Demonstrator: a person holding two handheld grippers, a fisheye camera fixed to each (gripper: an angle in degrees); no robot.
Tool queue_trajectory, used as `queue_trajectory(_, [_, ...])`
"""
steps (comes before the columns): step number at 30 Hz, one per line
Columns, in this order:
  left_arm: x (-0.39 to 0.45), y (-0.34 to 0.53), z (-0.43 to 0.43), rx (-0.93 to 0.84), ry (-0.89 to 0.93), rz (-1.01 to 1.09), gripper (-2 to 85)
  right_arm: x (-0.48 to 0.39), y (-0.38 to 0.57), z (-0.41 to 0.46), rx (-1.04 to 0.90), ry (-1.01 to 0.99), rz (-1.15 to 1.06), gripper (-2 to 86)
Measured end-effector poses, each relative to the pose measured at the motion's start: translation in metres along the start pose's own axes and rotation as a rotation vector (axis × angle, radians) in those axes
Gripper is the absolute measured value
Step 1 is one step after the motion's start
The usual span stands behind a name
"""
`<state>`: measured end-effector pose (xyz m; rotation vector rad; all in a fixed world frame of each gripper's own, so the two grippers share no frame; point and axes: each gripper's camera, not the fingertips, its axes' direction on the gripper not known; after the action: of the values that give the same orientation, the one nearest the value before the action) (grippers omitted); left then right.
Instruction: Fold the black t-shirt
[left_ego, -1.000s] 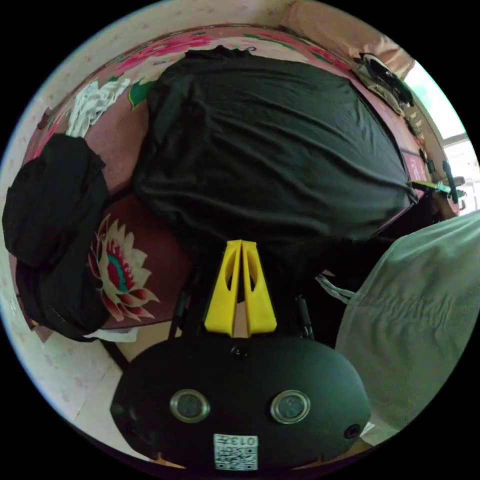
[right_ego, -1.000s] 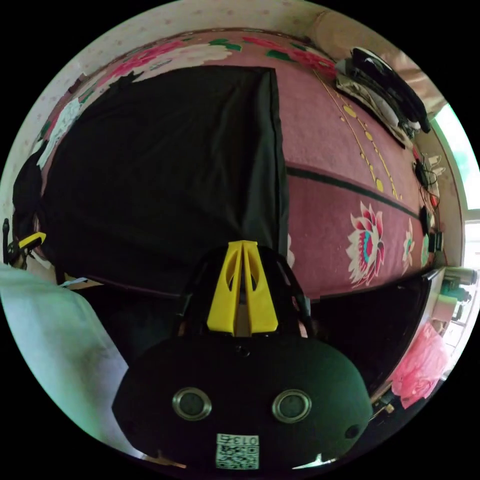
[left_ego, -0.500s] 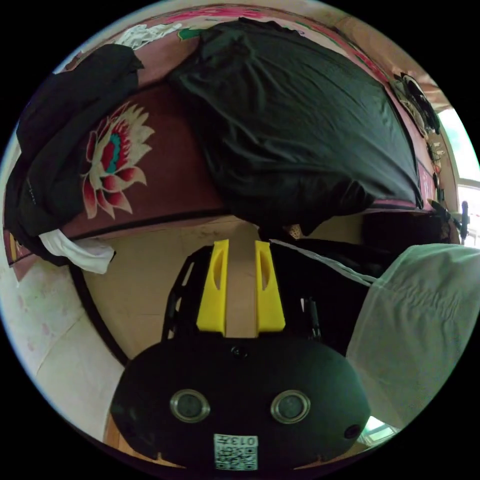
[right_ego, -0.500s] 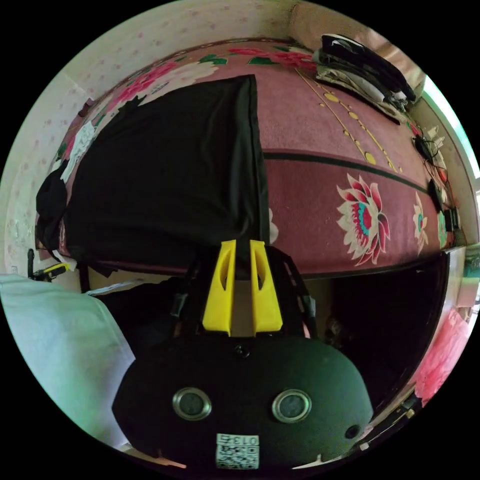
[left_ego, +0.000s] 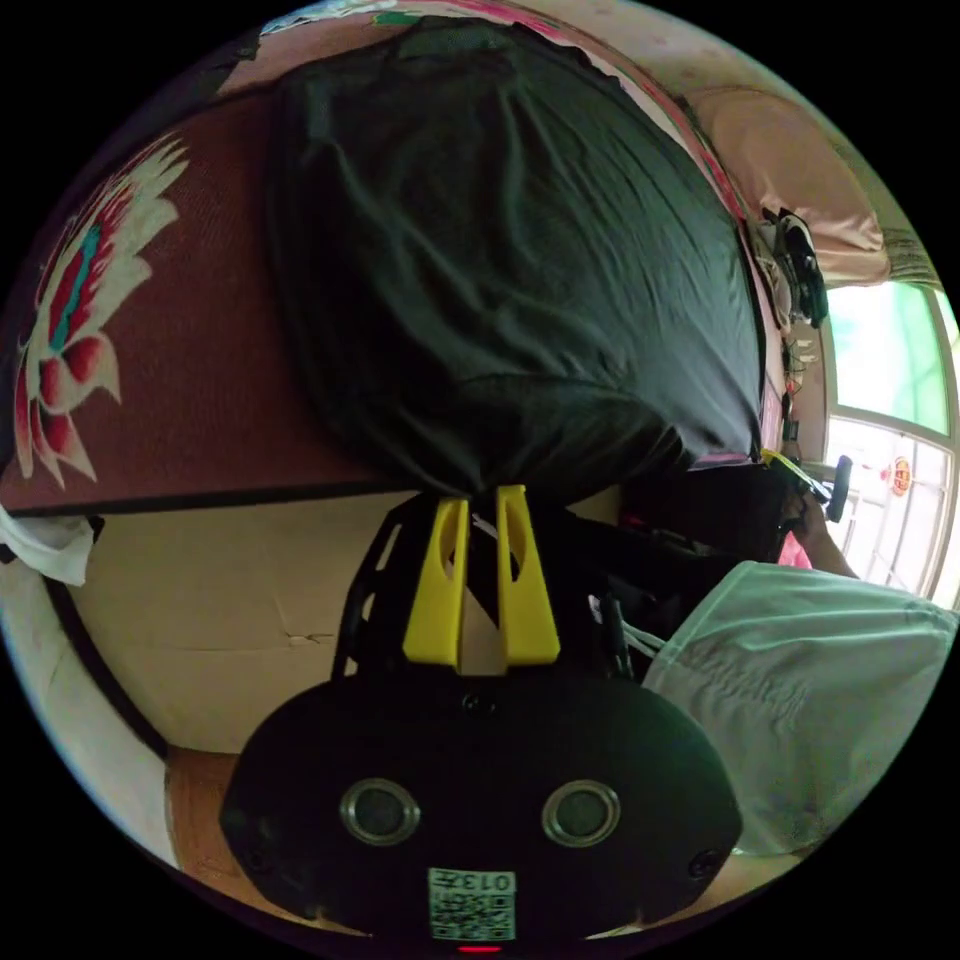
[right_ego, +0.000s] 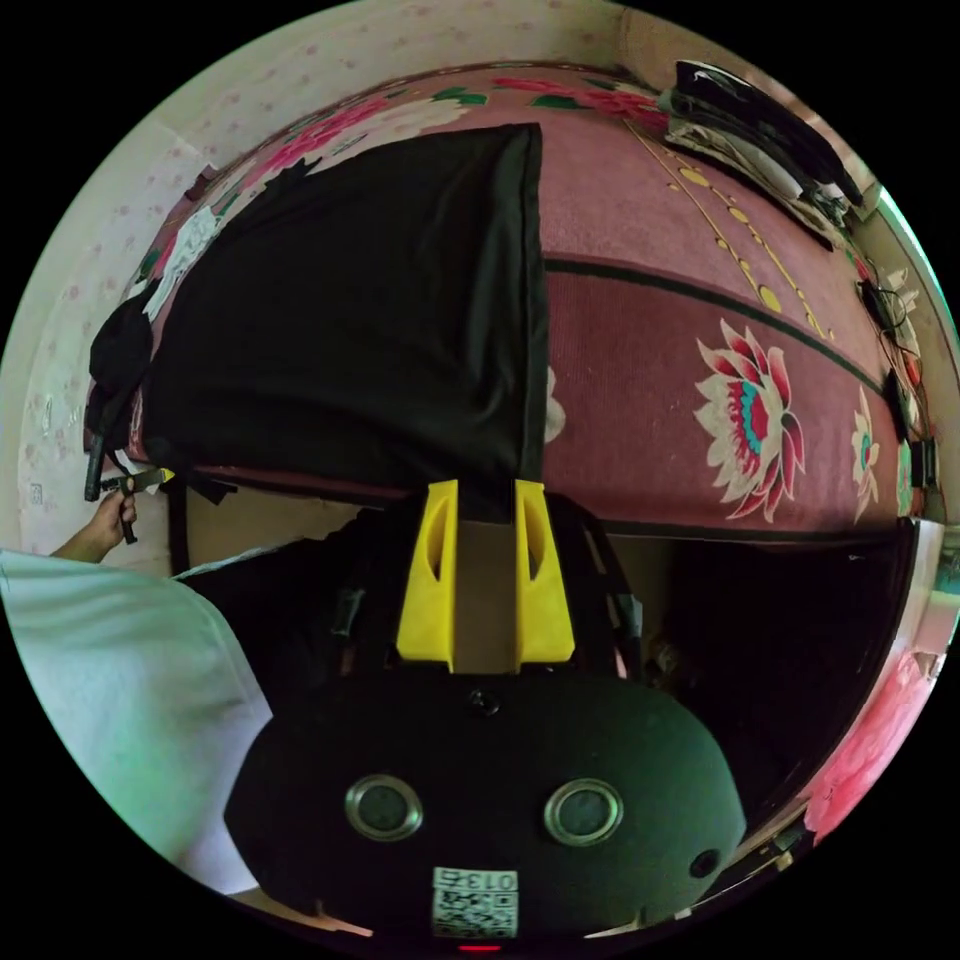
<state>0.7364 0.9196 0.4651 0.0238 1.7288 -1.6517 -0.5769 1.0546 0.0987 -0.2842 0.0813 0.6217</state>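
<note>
A black t-shirt (left_ego: 500, 260) lies spread across a bed's flowered red cover (right_ego: 680, 300), its hem draped over the near edge where both grippers can reach it. The left gripper (left_ego: 482, 495) sits at that hem, jaws narrowly parted with dark cloth between them (whether they pinch it is unclear); the right gripper (right_ego: 484, 490) waits with jaws apart at the shirt's lower corner.

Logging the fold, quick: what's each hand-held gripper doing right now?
Left hand-held gripper: open, at the black cotton t-shirt's hanging edge.
Right hand-held gripper: open, holding nothing.
</note>
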Motion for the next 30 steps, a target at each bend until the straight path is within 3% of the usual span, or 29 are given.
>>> queue_trajectory(11, [-0.041,0.029,-0.062,0.03,0.169,0.144,0.3,0.029,0.024,0.002,0.008,0.055,0.104,11.2])
queue_trajectory(18, [-0.066,0.043,-0.109,0.094,0.326,0.208,0.1,0.031,0.01,0.022,-0.079,0.069,0.089,2.4])
queue_trajectory(30, [-0.096,-0.015,-0.192,0.211,0.492,0.226,0.3,0.061,-0.015,-0.075,0.152,-0.046,0.047,0.5])
